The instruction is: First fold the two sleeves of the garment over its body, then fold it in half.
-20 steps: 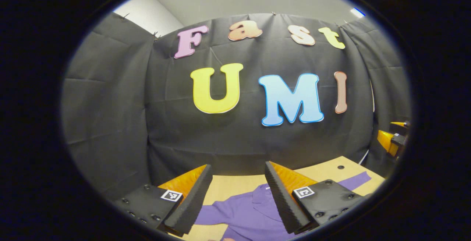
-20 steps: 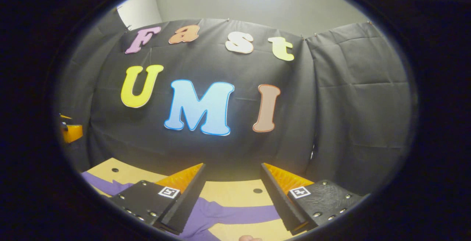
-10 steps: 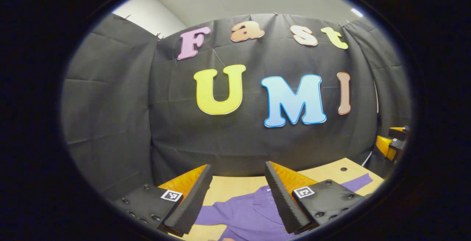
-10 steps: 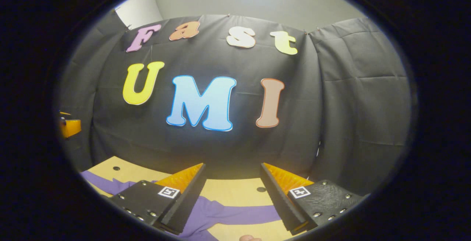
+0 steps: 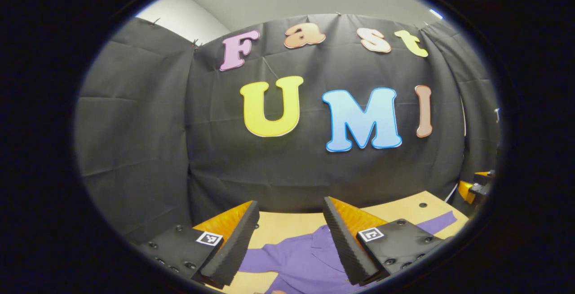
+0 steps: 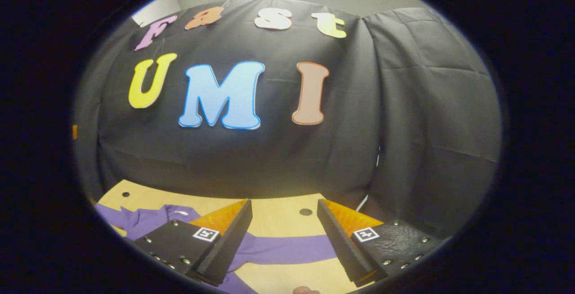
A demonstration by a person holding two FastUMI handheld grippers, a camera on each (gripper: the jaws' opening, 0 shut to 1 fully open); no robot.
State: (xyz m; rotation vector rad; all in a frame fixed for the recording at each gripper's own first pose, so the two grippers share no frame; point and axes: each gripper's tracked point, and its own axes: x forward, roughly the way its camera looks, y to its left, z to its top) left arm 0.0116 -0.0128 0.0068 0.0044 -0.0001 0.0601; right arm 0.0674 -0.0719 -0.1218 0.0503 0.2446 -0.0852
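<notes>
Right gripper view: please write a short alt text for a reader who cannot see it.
The open right gripper hovers above a purple garment lying flat on a wooden table, with one sleeve stretched out between its fingers. Black cloth hangs behind the table.

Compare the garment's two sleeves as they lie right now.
The right sleeve lies stretched out flat across the wooden table, between the fingers of the right tool. The left sleeve shows as a shorter stub by the left tool, partly hidden behind a finger. Both are purple, both spread outward from the body, and neither is folded yet.
</notes>
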